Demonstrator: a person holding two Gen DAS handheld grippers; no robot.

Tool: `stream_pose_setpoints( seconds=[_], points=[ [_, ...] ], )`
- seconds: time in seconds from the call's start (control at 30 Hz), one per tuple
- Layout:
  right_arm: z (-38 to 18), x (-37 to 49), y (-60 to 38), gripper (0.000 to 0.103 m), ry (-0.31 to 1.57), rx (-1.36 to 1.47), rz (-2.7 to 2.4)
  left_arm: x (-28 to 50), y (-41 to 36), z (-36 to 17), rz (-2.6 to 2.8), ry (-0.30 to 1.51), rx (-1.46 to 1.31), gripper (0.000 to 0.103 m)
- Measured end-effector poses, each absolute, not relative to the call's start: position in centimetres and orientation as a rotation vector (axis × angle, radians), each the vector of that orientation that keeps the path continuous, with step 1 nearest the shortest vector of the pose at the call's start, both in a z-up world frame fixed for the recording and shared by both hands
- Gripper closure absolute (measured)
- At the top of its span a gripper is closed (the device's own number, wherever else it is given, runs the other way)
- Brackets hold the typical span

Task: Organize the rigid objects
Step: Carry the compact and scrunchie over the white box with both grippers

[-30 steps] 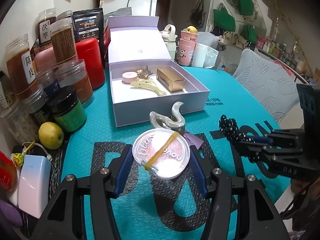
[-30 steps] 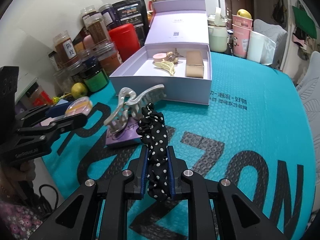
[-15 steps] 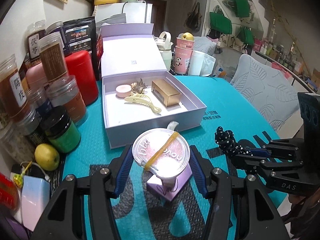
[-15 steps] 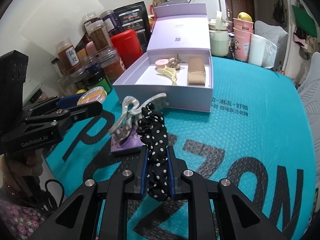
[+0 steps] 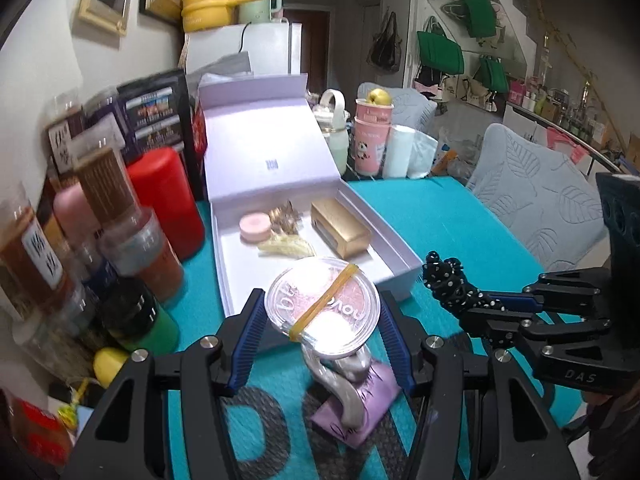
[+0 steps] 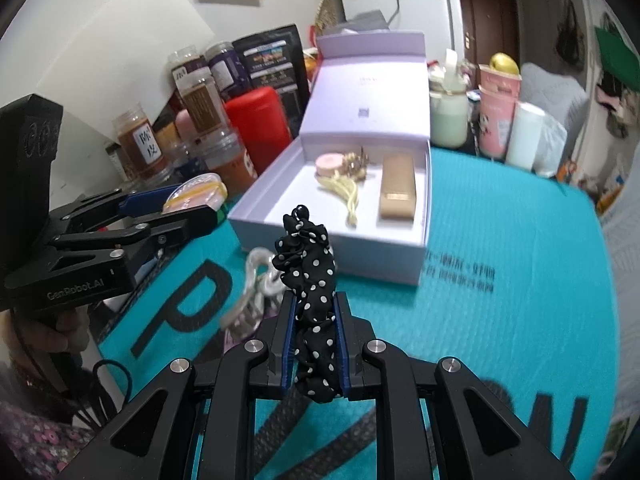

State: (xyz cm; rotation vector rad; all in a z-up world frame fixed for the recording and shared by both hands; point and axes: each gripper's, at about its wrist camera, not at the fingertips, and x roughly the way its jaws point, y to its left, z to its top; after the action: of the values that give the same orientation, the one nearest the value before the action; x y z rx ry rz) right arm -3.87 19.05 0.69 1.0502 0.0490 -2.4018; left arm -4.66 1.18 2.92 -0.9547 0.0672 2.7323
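Round clear compact (image 5: 322, 309) (rubber-banded), glossy plastic

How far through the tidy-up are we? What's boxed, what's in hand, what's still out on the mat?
Boxed: pink round case, gold ornament, yellow hair clip and gold box lie in the lavender box.
In hand: left gripper holds the clear round compact; right gripper holds the polka-dot scrunchie.
Left: silver claw clip and purple card.

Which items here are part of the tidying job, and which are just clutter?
Job:
- round clear case, clamped in left gripper
- polka-dot scrunchie, clamped in right gripper
- open lilac box
- pearly claw clip
- purple pouch

Clutter:
- spice jars
- red canister
- pink cups
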Motion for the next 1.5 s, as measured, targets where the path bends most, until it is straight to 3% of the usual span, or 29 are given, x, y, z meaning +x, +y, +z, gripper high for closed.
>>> stream_pose_setpoints(
  seconds=[0.53,1.5],
  points=[
    [4.5,-7.2,19.3,0.086,0.141,0.985,-2.393,-9.4,1.6,6.1,2.719,0.101,-0.904,0.048],
    [5.5,-17.9,18.8,0.086,0.147,0.947,-2.397,-20.4,0.2,6.1,2.727,0.071,-0.933,0.048]
  ],
)
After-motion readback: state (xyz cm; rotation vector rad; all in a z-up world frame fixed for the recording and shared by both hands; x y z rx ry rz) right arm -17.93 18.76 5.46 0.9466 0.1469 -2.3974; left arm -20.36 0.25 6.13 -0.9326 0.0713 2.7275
